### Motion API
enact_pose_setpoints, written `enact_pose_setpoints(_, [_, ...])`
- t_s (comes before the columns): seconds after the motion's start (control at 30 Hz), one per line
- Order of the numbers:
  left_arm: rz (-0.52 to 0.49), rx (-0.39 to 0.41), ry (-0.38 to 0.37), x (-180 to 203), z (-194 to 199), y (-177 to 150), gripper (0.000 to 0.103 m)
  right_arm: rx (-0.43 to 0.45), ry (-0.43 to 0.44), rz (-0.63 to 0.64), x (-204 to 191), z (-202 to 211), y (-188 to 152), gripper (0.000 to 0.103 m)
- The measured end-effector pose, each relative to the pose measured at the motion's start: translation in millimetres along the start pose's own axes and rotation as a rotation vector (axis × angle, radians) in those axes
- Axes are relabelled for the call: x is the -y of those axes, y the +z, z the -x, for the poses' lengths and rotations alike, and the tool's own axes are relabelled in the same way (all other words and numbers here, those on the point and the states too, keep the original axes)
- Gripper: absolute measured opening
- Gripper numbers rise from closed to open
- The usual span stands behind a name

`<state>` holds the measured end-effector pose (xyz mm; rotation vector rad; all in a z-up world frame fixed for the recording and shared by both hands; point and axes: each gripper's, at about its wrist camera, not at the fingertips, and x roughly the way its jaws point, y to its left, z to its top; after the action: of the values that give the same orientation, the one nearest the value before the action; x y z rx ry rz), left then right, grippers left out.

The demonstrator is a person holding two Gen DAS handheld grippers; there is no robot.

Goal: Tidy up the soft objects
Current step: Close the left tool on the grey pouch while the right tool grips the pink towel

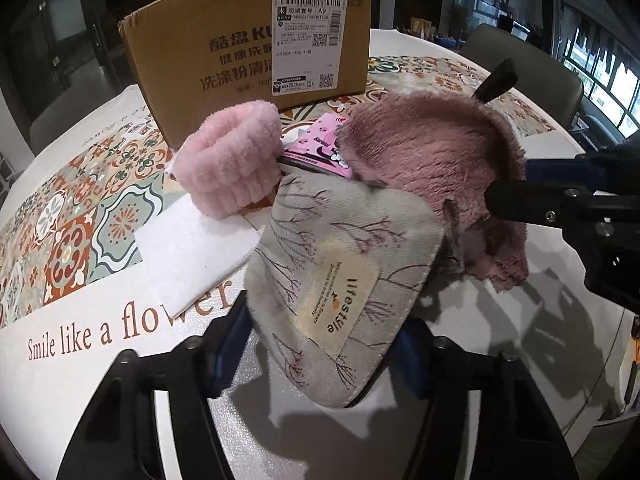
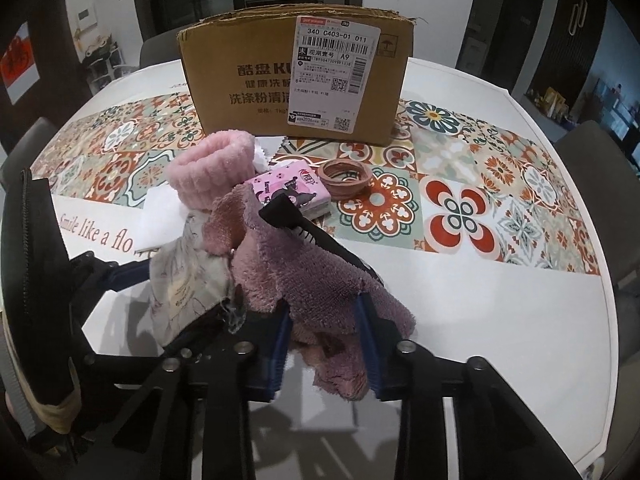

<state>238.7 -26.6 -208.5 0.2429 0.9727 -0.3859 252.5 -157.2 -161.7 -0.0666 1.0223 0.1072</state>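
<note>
Soft things bunched on the counter (image 2: 460,300), both grips set.

Left hand-held gripper (image 1: 324,344) is clamped on the grey pouch (image 1: 340,280); right hand-held gripper (image 2: 324,332) is clamped on the mauve towel (image 2: 304,276), lying against the pouch before the box (image 2: 296,80). Risk, I judge: the towel drapes over a black comb (image 2: 304,228), and lifting could drag it, the tissue pack (image 2: 292,192) or the pink band (image 2: 212,168).
</note>
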Motion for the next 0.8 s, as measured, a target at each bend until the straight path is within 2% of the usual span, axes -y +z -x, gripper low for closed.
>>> enact_pose_setpoints(0.13, [0.029,0.012,0.002,-1,6,0,0.049,0.003,0.027,-0.007,1,3,0,0.015])
enact_pose_setpoints(0.23, [0.040,0.022,0.006,-2,11,2,0.044,0.005,0.039,-0.017,3,5,0,0.010])
enact_pose_setpoints(0.57, [0.080,0.077,0.000,-5,35,15,0.034,0.046,0.073,-0.032,8,19,6,0.010])
enact_pose_setpoints(0.6, [0.085,0.084,-0.002,-5,38,17,0.029,0.049,0.075,-0.035,9,20,7,0.010])
enact_pose_setpoints(0.67, [0.088,0.092,-0.003,-6,43,20,0.010,0.056,0.078,-0.039,10,22,8,0.009])
enact_pose_setpoints(0.8, [0.099,0.095,-0.009,-7,43,23,0.010,0.065,0.087,-0.042,12,23,9,0.007])
